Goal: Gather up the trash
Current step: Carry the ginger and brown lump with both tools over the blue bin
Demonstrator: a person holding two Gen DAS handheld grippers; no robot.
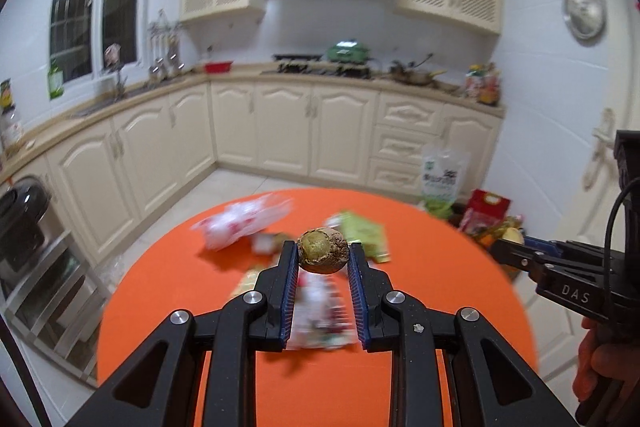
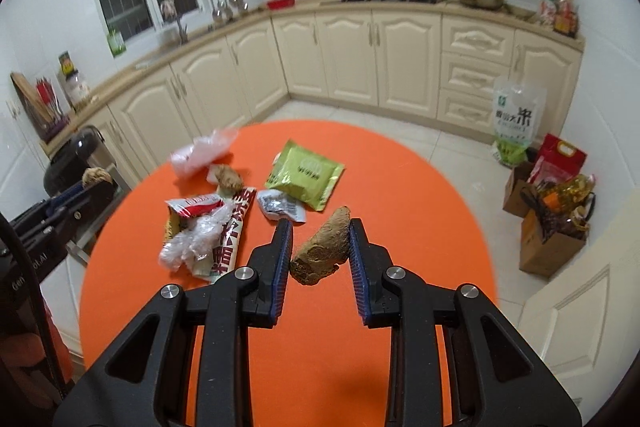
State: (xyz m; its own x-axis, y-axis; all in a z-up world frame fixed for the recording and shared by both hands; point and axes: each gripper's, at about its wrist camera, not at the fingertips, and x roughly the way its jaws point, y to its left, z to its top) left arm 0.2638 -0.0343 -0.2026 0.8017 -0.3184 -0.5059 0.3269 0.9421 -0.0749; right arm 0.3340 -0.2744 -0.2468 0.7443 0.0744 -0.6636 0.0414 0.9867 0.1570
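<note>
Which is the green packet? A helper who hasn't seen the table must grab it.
On the round orange table, look at the far side. The flat green packet lies there, right of the clear plastic wrappers; it is the only green item.

Bright indoor light, strong fisheye bending, dark corner vignette, left wrist view motion-blurred, right sharper.

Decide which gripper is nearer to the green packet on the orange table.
Right. The right gripper hangs just in front of the green packet, shut on a brown scrap; the left gripper holds a round lump off the table's left edge.
</note>
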